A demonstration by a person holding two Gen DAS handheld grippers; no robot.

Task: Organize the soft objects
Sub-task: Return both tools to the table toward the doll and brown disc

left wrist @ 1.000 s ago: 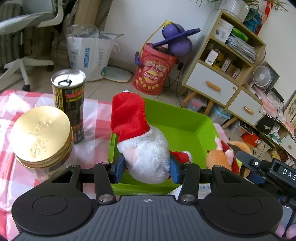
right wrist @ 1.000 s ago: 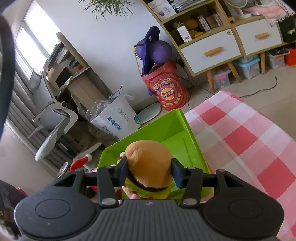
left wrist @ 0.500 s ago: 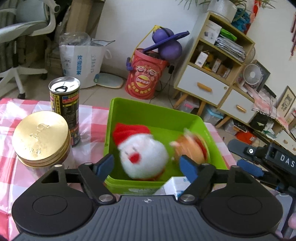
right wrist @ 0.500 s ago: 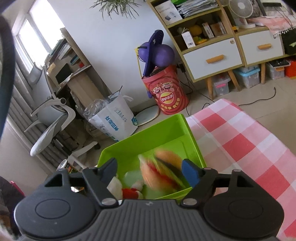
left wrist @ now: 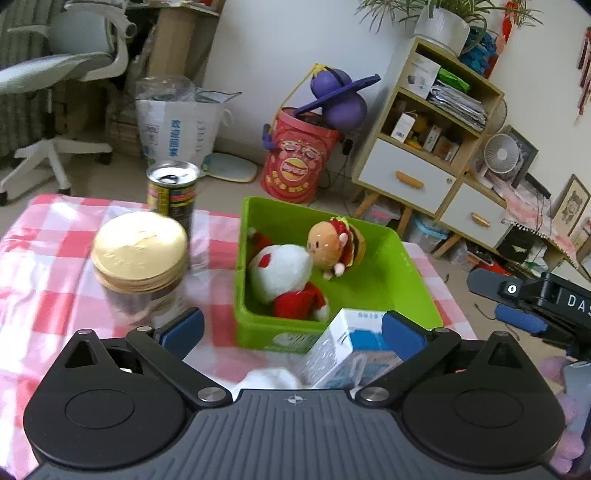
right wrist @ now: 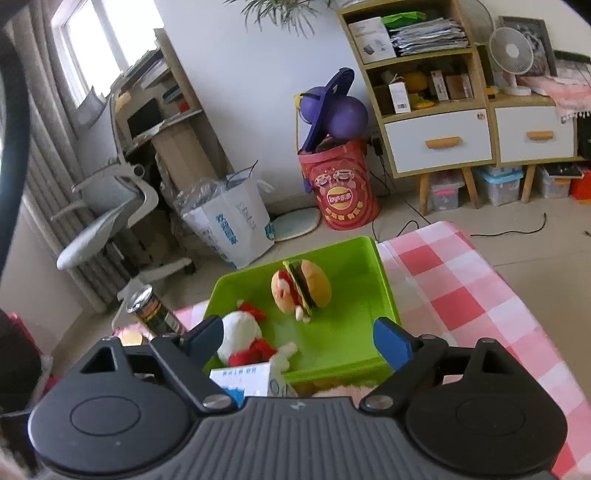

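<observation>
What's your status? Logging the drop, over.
Left gripper and right gripper open, jaws just opened, nothing between them. Santa plush and burger plush lie in green bin. Nothing blocking.

A lived-in home room: a checked tablecloth (right wrist: 461, 291) on the table, a wooden shelf unit (right wrist: 424, 96) crammed with papers, a desk fan (right wrist: 511, 55), an office chair (right wrist: 107, 218), potted plants (left wrist: 443, 22)

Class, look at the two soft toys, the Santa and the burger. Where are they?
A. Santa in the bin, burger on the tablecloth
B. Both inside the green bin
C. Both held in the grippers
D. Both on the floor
B: the Santa plush and burger plush both lie inside the green bin, touching neither gripper.
</observation>
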